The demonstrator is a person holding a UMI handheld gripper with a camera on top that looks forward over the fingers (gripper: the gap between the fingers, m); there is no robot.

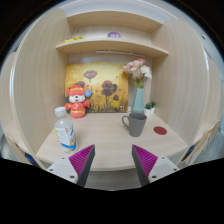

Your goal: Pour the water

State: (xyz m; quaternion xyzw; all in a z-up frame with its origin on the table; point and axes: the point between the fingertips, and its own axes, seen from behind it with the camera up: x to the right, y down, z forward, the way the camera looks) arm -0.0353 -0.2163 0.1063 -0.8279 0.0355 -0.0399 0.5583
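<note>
Bottle (65, 131) upright on desk (105, 145), cap up, grey mug (135, 123) beyond, gripper (114, 160) spread wide, empty

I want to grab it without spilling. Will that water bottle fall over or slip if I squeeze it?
The water bottle stands tall and narrow on the desk, so a sideways push would probably tip it. It looks like clear thin plastic, likely to dent if squeezed hard. Its smooth sides may be slippery. The hand-held gripper is open, well short of it.
</note>
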